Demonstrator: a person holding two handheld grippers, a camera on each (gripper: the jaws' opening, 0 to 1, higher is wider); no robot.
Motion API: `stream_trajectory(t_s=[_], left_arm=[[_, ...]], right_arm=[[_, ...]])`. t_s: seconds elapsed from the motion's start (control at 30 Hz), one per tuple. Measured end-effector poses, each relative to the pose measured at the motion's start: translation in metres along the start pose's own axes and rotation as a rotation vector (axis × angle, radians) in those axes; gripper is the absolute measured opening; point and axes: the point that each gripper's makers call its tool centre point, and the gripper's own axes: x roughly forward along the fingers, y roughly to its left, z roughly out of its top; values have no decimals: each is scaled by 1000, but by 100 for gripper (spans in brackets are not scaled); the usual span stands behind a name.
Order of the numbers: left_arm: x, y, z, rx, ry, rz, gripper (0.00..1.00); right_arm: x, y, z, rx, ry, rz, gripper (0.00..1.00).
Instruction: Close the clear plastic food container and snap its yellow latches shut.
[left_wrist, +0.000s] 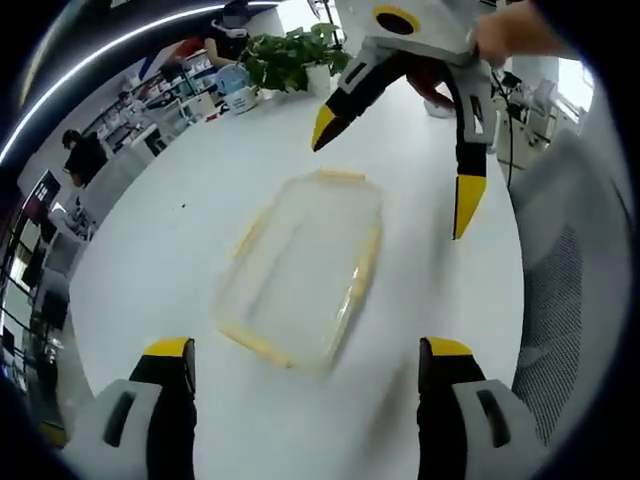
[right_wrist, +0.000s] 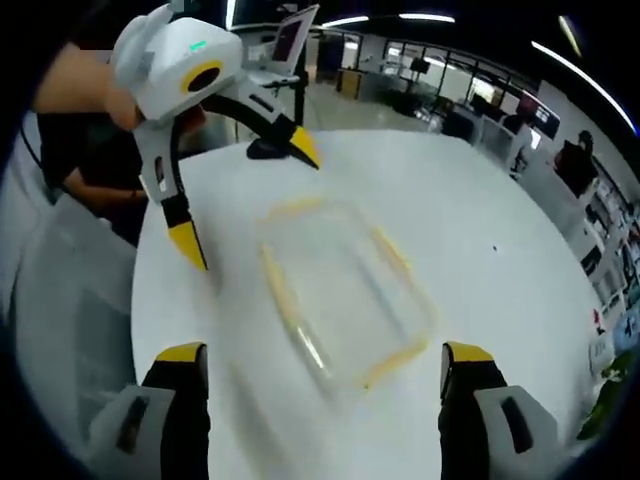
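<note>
A clear plastic food container (left_wrist: 303, 268) (right_wrist: 345, 290) with yellow latches along its edges lies flat on the white table (left_wrist: 200, 200) (right_wrist: 480, 220), its lid on top. My left gripper (left_wrist: 310, 362) is open, its yellow-tipped jaws on either side of the container's near end and held above it. My right gripper (right_wrist: 325, 362) is open too, jaws wide around the container's opposite end. Each gripper appears in the other's view: the right one (left_wrist: 395, 165) and the left one (right_wrist: 245, 200), both open above the table beyond the container.
The table is round and white. A potted plant (left_wrist: 290, 55) and small items stand at its far side; a dark object (right_wrist: 265, 148) lies near the opposite edge. A mesh chair (left_wrist: 570, 290) stands beside the table. People and desks are in the background.
</note>
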Motion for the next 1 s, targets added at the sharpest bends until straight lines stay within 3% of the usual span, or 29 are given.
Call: stream_trajectory(t_s=[0.37,0.57,1.0], left_arm=[[-10,-6,-1,-72,-53,17,94],[-15,-9,-6,-152,-83,26,94],[-19,-31,-25,-220,-109,25,95]], right_arm=[[-8,4,0,56,-45,-19,98],[-12,8,-2,80,-78,-36,98],[-22,21,-21,142,-117,-44,98]])
